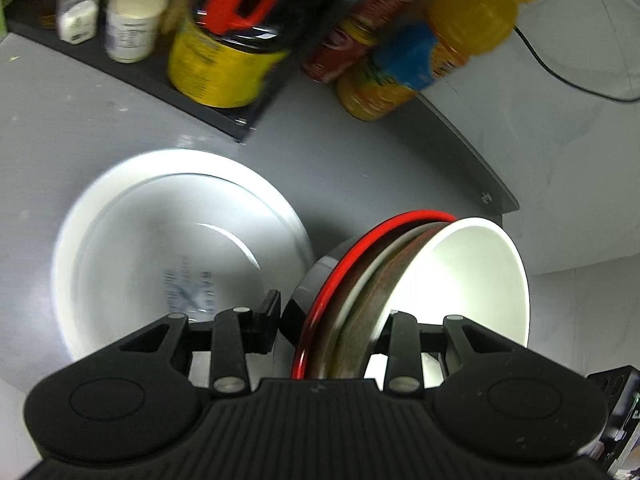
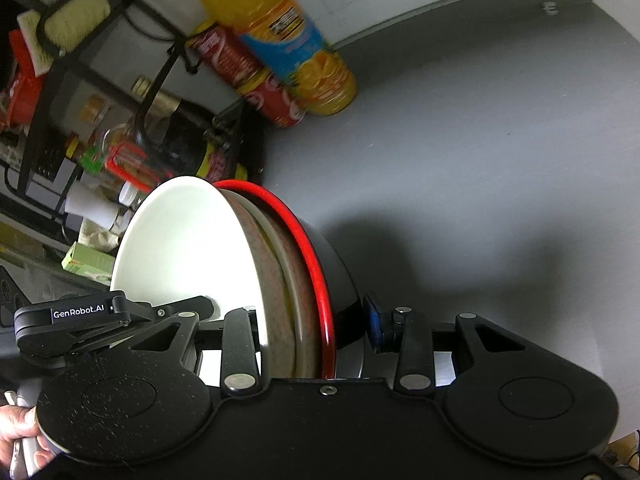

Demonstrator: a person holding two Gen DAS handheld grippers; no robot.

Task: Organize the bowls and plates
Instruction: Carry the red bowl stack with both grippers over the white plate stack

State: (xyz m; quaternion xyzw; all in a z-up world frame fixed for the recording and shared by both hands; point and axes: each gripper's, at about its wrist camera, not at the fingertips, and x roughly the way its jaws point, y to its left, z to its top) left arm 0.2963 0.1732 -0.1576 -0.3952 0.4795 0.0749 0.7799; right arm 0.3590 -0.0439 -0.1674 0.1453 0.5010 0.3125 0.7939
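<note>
Both hand-held grippers, left (image 1: 332,316) and right (image 2: 310,320), clamp one tilted stack of bowls (image 1: 452,280) between them. It hangs above the grey table (image 1: 340,160), just beside a white plate (image 1: 172,240).

We see a yellow plastic juice bottle (image 2: 276,36) beside red cola cans (image 2: 256,80) on our grey countertop (image 2: 480,140).

left wrist cam: looks steeply down, super close to the nested bowls (image 1: 420,292)
right wrist cam: same, opposite side
shared: bowls (image 2: 240,280), orange bottle (image 1: 436,48) (image 2: 280,36)
</note>
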